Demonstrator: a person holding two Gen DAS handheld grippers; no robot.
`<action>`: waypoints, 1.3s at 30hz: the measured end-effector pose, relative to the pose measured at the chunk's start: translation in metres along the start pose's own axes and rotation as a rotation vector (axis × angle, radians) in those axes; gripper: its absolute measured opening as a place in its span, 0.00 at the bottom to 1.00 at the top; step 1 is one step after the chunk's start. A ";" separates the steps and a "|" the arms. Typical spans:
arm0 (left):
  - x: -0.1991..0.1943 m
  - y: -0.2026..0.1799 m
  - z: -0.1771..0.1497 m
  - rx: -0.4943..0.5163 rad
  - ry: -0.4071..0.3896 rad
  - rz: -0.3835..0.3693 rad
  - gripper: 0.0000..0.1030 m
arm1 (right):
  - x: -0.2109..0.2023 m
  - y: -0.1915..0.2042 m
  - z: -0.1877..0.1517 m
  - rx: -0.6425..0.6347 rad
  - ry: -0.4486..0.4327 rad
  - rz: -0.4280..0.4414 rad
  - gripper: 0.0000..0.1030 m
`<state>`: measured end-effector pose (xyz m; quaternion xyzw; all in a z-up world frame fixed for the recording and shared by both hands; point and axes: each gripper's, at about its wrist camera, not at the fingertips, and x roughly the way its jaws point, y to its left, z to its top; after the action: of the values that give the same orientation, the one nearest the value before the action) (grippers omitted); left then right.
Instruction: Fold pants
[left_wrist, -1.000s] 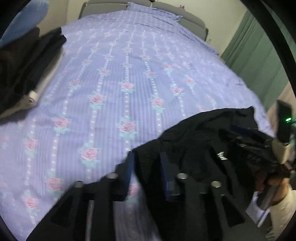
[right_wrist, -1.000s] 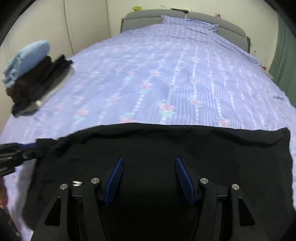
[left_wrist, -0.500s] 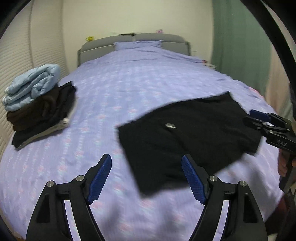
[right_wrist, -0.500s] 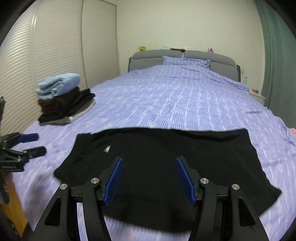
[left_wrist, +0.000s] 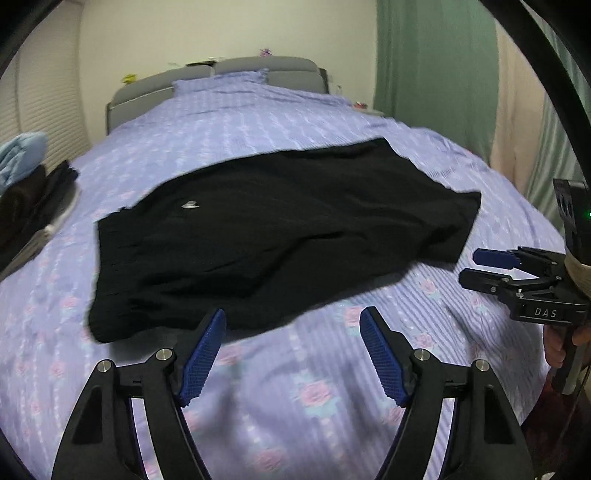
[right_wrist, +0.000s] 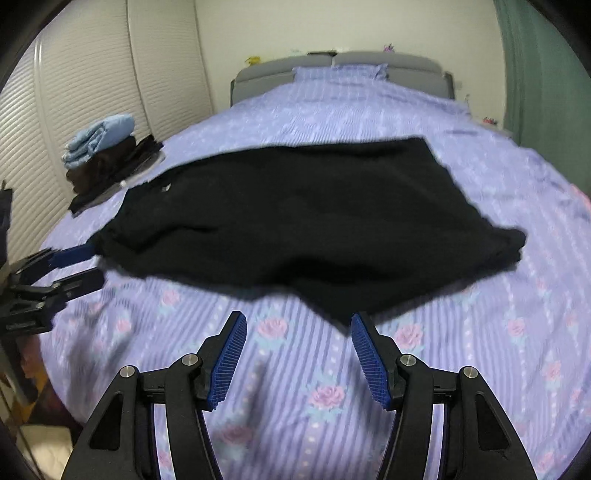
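The black pants (left_wrist: 273, 229) lie spread flat on the purple flowered bedspread (left_wrist: 314, 387), with a small white label near their left end. They also show in the right wrist view (right_wrist: 314, 225). My left gripper (left_wrist: 293, 332) is open and empty, just short of the pants' near edge. My right gripper (right_wrist: 297, 332) is open and empty, its right pad close to the pants' near point. The right gripper shows in the left wrist view (left_wrist: 484, 267), off the pants' right end. The left gripper shows in the right wrist view (right_wrist: 77, 267), at the pants' left end.
A stack of folded clothes (right_wrist: 107, 158), dark ones under a light blue one, sits on the bed's left side. A grey headboard (right_wrist: 332, 62) and a pillow stand at the far end. White slatted doors are on the left, a green curtain (left_wrist: 436, 85) on the right.
Both grippers have pulled back and up from the pants. The left gripper, close over the bunched cloth a second ago, now stands open and clear; the pants lie flat.
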<state>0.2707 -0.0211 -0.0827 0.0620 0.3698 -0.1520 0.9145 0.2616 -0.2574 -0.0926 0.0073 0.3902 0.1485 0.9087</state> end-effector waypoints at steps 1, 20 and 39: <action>0.006 -0.007 0.001 0.014 0.006 0.001 0.71 | 0.003 -0.005 -0.003 0.015 -0.001 -0.004 0.58; 0.049 -0.025 0.017 -0.017 0.077 -0.002 0.69 | 0.033 -0.040 0.002 0.184 -0.022 0.062 0.54; 0.046 -0.007 0.025 -0.091 0.088 0.040 0.69 | 0.037 -0.044 0.014 0.232 -0.038 0.045 0.07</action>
<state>0.3163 -0.0443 -0.0969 0.0342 0.4149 -0.1137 0.9021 0.3071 -0.2877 -0.1143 0.1237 0.3872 0.1227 0.9054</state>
